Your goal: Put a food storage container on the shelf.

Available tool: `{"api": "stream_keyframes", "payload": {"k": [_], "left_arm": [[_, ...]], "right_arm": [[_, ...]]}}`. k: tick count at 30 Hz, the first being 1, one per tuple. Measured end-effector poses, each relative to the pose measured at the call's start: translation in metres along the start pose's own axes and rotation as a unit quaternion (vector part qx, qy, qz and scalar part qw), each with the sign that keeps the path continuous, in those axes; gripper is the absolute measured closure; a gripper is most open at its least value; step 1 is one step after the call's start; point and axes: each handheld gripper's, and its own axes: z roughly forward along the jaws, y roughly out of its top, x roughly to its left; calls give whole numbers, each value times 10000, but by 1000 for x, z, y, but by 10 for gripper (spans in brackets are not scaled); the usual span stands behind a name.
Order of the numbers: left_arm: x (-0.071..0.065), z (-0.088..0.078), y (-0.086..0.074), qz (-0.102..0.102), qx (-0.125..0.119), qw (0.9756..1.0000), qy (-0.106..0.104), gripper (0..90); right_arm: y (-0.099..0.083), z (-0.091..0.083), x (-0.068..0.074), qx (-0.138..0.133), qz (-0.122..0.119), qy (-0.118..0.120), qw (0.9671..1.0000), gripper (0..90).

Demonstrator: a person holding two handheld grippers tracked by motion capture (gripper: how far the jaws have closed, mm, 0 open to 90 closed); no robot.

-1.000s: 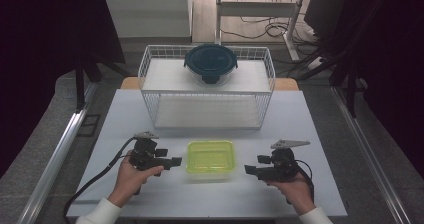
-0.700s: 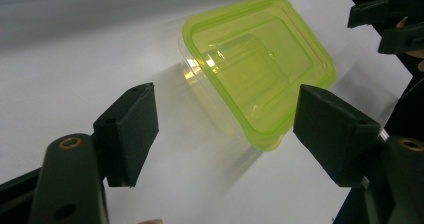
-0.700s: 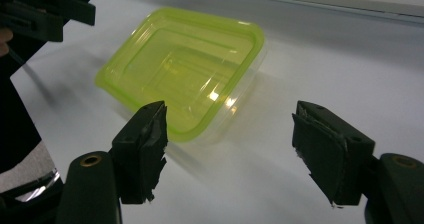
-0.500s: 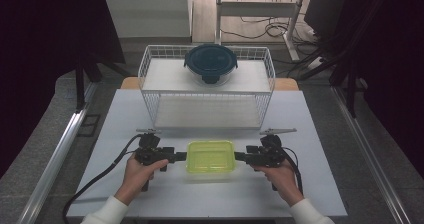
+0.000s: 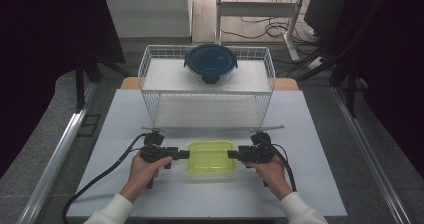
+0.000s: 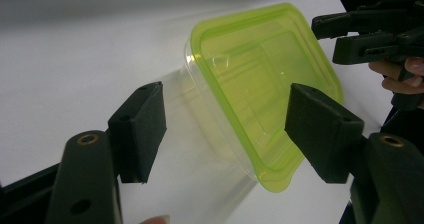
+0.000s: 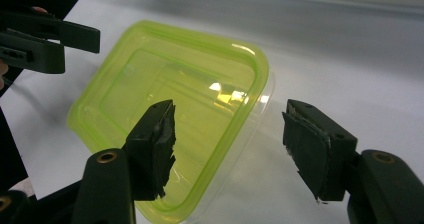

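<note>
A clear plastic container with a yellow-green lid (image 5: 211,156) lies on the white table near its front edge. My left gripper (image 5: 184,154) is at its left end and my right gripper (image 5: 231,154) at its right end, both pointing inward. In the left gripper view the open jaws (image 6: 227,126) straddle a corner of the container (image 6: 260,84), with gaps on both sides. In the right gripper view the open jaws (image 7: 235,146) straddle the opposite corner of the container (image 7: 165,99), one pad over the lid. Neither pair presses on it.
A white wire rack (image 5: 150,79) stands at the back of the table, with a round glass bowl under a dark blue lid (image 5: 210,62) on top. Black cables trail from both grippers toward the front. The table's edges (image 5: 320,149) lie close on both sides.
Both grippers moved inward from the sides and closed in on the container's two ends. The container stayed put.
</note>
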Motion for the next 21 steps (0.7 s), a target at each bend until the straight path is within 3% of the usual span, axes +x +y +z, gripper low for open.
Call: {"api": "stream_keyframes", "payload": {"k": [11,21], "left_arm": [[2,13,-4,-290,133,9990,-315,378],[3,20,-5,-465,209,9971,-565,480]], "right_arm": [[-4,7,-3,80,184,127,9997,442],[-8,11,-8,123,452,465,9978,535]]}}
